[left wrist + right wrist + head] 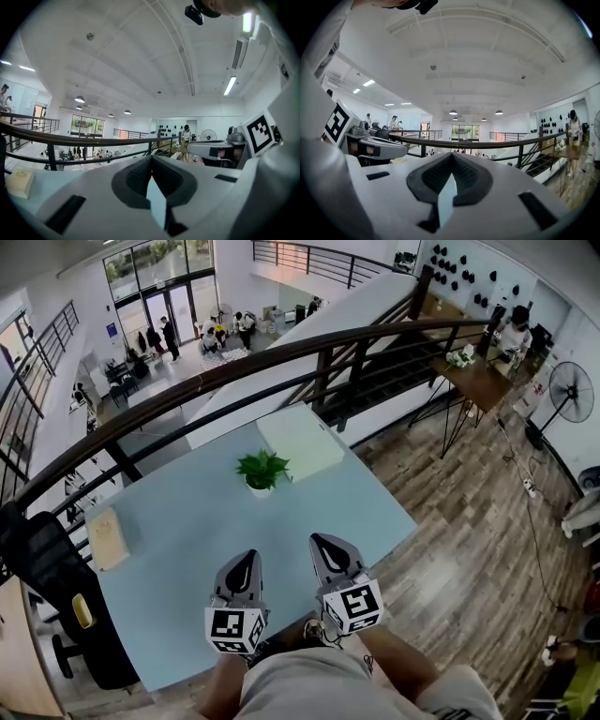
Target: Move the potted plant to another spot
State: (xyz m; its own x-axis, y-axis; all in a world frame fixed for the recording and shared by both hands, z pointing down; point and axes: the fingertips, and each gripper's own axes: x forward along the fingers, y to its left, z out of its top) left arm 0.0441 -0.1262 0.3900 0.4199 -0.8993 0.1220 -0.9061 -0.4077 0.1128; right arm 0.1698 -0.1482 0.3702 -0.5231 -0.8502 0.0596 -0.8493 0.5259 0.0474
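The potted plant (pixel 262 472), green leaves in a small white pot, stands upright near the middle of the light blue table (pixel 187 549). My left gripper (pixel 248 557) and right gripper (pixel 322 542) hover side by side over the table's near edge, well short of the plant and apart from it. Both point level toward the railing. The left gripper's jaws (pixel 151 159) meet at the tips with nothing between them. The right gripper's jaws (pixel 452 157) are likewise shut and empty. Neither gripper view shows the plant.
A white flat pad (pixel 300 440) lies on the table's far right corner, behind the plant. A tan box (pixel 108 537) sits at the left edge. A dark railing (pixel 281 348) runs beyond the table. A black chair (pixel 56 596) stands at the left.
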